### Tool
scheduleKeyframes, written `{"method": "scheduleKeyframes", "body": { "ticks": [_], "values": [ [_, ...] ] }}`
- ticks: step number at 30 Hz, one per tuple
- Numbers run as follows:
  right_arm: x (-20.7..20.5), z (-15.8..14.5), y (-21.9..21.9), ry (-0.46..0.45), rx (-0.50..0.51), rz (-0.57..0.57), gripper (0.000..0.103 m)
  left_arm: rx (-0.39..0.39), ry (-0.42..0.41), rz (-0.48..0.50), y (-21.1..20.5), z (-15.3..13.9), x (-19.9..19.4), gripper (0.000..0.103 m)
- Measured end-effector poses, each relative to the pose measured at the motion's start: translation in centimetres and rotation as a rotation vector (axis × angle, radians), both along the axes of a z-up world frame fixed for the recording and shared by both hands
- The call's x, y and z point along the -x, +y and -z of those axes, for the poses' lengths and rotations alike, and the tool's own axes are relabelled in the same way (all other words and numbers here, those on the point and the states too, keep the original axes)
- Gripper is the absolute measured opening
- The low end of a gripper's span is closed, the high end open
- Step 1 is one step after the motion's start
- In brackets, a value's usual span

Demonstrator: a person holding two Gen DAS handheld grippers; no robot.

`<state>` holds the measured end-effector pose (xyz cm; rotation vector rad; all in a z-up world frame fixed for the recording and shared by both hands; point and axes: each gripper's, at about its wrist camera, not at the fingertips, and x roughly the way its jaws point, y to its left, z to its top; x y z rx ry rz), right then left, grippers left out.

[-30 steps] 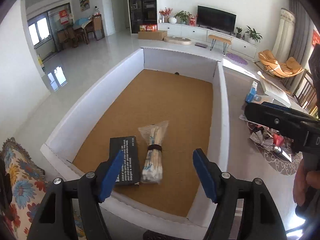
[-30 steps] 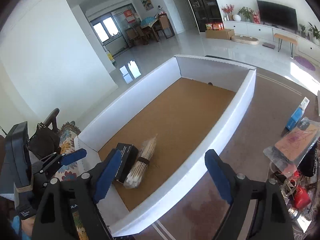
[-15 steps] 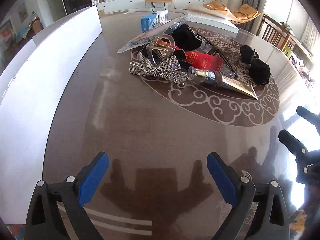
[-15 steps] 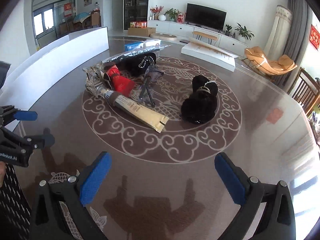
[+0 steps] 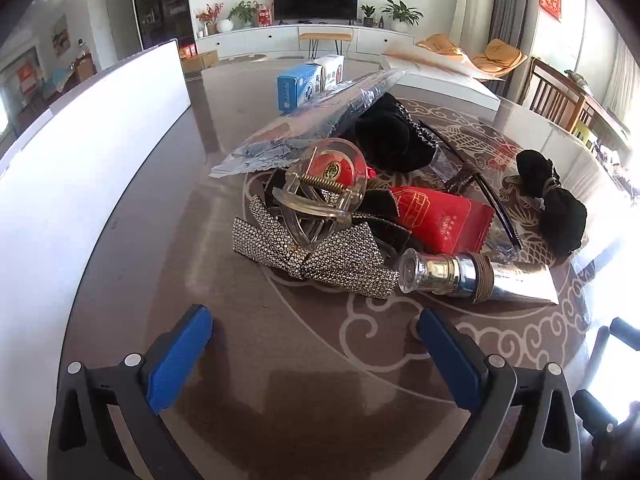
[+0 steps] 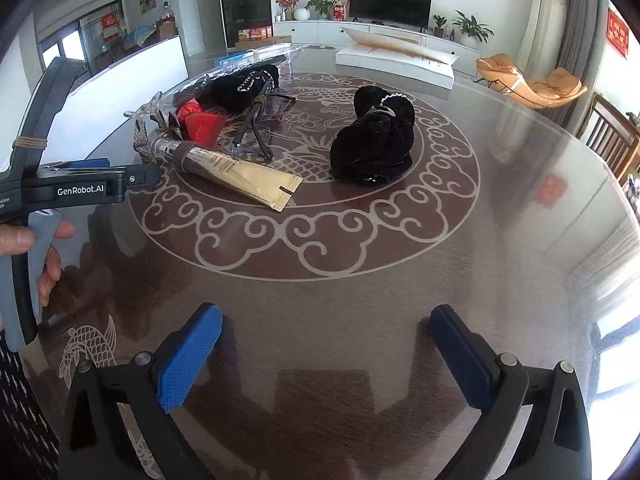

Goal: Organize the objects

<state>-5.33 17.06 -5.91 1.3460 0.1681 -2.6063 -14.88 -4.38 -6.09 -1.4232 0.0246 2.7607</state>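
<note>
A pile of small things lies on the round patterned table [image 5: 248, 352]: a rhinestone bow [image 5: 308, 252], a clear claw hair clip [image 5: 320, 188], a red packet [image 5: 440, 216], a silver-capped tube [image 5: 472, 276], dark-framed glasses [image 5: 492, 200] and a black scrunchie [image 5: 556, 204]. My left gripper [image 5: 314, 320] hovers just short of the bow, its jaws opening with nothing between them. My right gripper [image 6: 325, 316] stands open over bare tabletop, well short of the gold tube [image 6: 240, 172] and the black scrunchie [image 6: 376, 140].
The white box wall [image 5: 80, 152] runs along the table's left side. A blue carton [image 5: 298, 86], a plastic bag [image 5: 312, 128] and a black velvet item [image 5: 392, 136] lie behind the pile. A hand [image 6: 24, 240] holds the left tool at the right view's left edge.
Both grippers swung away from the white box with the black box and swab bundle, over to the table and down toward the pile. The left jaws spread wider.
</note>
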Motion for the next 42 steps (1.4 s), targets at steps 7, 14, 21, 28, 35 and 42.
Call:
{"method": "scheduleKeyframes", "body": {
  "ticks": [7,14,21,28,35,42],
  "values": [
    [-0.01,0.12,-0.05,0.000,-0.001,0.001,0.103,0.000,0.002,0.000,0.27,0.13,0.06,0.103],
    [0.00,0.13,-0.05,0.000,-0.001,0.001,0.103,0.000,0.002,0.000,0.27,0.16,0.08,0.103],
    [0.00,0.13,-0.06,0.001,-0.001,0.001,0.103,0.000,0.002,0.000,0.25,0.13,0.07,0.103],
    [-0.07,0.15,-0.05,0.001,-0.002,0.001,0.103,0.000,0.002,0.001,0.38,0.37,0.45,0.103],
    [-0.10,0.14,-0.04,0.001,-0.001,0.001,0.103,-0.001,0.002,0.001,0.37,0.36,0.42,0.103],
    [-0.09,0.14,-0.05,0.001,-0.001,0.001,0.103,0.000,0.002,0.001,0.37,0.36,0.41,0.103]
  ]
}}
